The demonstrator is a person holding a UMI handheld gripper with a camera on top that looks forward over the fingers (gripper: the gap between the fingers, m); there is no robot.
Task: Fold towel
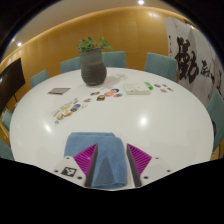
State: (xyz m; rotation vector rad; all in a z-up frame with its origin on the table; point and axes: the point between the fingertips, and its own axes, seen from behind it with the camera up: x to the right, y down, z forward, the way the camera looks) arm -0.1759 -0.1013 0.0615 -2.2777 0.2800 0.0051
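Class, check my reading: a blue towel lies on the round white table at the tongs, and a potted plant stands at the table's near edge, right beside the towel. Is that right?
Not quite. The gripper view shows the potted plant at the far side of the white table, well beyond the tongs. The blue towel does lie at the open tongs, between the fingers.

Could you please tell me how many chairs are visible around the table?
4 teal chairs show beyond the table's far rim: one far left, one beside the plant, one behind it, one right. Nearer ones may be hidden.
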